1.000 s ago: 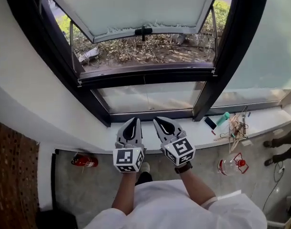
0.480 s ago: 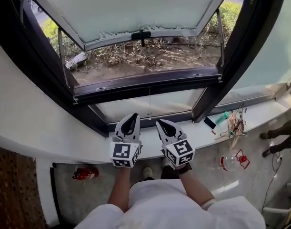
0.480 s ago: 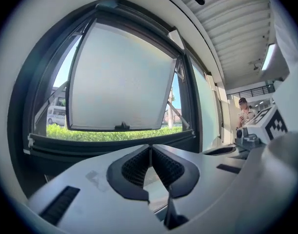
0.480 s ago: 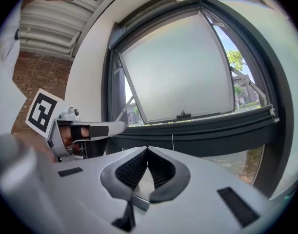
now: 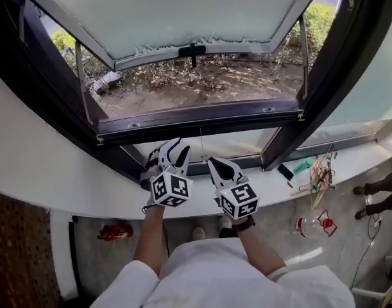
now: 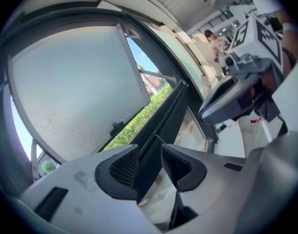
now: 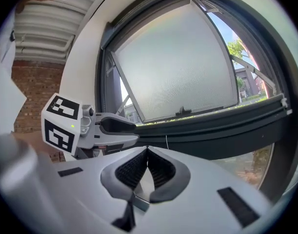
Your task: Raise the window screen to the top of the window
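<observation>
A dark horizontal rail (image 5: 196, 117) crosses the window, and a thin cord (image 5: 201, 140) hangs from its middle. Beyond it the frosted window pane (image 5: 176, 11) is swung outward, with its black handle (image 5: 190, 50) at the lower edge. My left gripper (image 5: 173, 149) is rolled to one side just below the rail, left of the cord. Its jaws are opening, and there is nothing between them in the left gripper view (image 6: 149, 156). My right gripper (image 5: 216, 165) is shut and empty beside it, right of the cord. The rail (image 7: 212, 126) and the cord (image 7: 166, 141) lie ahead of the right gripper (image 7: 148, 150).
The white sill (image 5: 272, 188) carries a phone (image 5: 286, 172), a teal bottle (image 5: 302, 166) and wire hangers (image 5: 319, 175) at the right. On the floor are a red extinguisher (image 5: 115, 231) and a clear bottle (image 5: 311, 224). A person's feet (image 5: 378, 197) show at the right edge.
Both grippers have moved up from over the sill towards the dark rail. The left one has rolled onto its side and its jaws have parted. The right stays shut.
</observation>
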A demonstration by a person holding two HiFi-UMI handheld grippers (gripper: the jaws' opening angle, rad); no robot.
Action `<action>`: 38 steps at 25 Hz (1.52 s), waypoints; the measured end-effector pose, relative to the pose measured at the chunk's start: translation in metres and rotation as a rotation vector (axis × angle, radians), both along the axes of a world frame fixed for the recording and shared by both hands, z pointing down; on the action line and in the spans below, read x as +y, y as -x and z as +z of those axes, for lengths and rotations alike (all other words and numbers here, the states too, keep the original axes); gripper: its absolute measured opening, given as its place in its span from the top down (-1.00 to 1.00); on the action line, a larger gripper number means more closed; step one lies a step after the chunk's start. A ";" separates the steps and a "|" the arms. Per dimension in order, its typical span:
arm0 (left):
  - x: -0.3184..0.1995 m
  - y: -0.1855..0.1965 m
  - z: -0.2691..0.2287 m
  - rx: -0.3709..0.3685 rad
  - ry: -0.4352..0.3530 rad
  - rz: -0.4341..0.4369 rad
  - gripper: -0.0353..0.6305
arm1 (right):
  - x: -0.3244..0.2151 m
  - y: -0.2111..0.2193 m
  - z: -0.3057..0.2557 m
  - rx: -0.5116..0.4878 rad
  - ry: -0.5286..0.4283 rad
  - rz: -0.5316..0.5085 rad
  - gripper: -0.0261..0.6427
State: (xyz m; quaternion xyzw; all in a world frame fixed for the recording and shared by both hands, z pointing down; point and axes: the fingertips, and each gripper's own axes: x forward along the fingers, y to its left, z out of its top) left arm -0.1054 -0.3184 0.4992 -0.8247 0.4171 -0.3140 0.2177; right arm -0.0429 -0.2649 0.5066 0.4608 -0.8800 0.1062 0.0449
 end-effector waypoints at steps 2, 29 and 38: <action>-0.012 -0.001 0.009 -0.138 -0.011 0.021 0.43 | -0.005 -0.002 0.006 -0.006 0.016 -0.010 0.91; -0.059 -0.002 0.045 -0.531 -0.045 -0.039 0.38 | -0.115 0.013 0.136 0.079 0.125 -0.027 0.56; -0.059 0.002 0.044 -0.515 -0.050 -0.048 0.38 | -0.116 0.031 0.158 0.095 0.136 -0.082 0.88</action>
